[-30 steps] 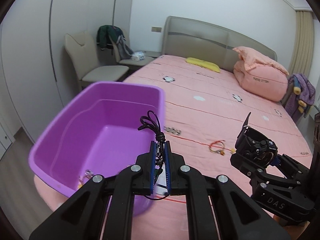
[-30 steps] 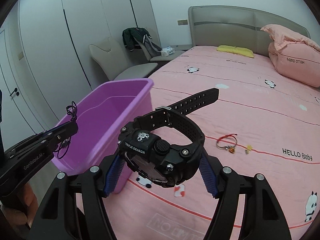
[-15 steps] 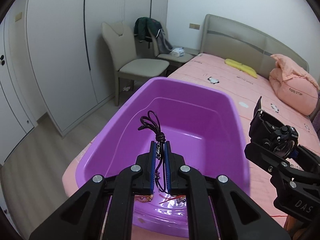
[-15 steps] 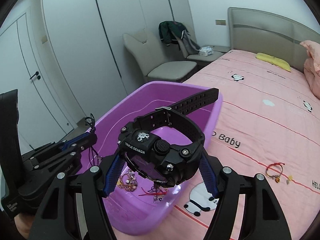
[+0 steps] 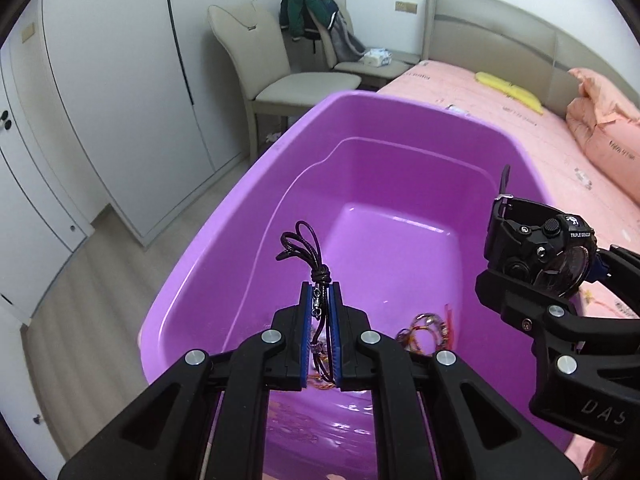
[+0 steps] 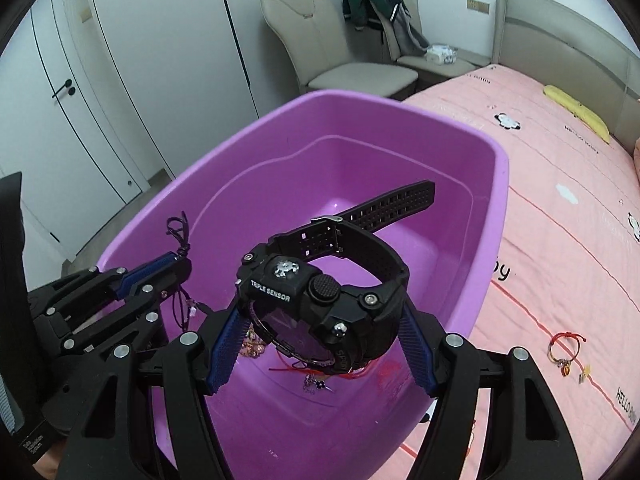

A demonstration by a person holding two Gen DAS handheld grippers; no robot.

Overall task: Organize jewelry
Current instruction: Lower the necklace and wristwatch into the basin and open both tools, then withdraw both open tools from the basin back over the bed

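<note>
A purple plastic tub (image 5: 400,120) (image 6: 360,120) stands on the pink bed. My left gripper (image 5: 320,308) (image 6: 180,260) is shut on a black cord necklace (image 5: 304,244) and holds it over the tub's near left part. My right gripper (image 6: 320,320) (image 5: 560,276) is shut on a black digital watch (image 6: 320,284) (image 5: 536,240), held above the tub's near right part. Several bracelets and red cords (image 5: 428,328) (image 6: 312,376) lie on the tub's floor. A red cord bracelet with charms (image 6: 564,348) lies on the bed right of the tub.
The pink bedsheet (image 6: 560,220) spreads to the right, with a yellow pillow (image 5: 508,90) and a folded pink quilt (image 5: 604,136). Beige chairs (image 5: 280,64) and white wardrobe doors (image 5: 100,80) stand beyond the tub on the wooden floor.
Both grippers have moved left from over the bed to above the tub, each still holding its item. The tub's inside and the jewelry in it have come into view.
</note>
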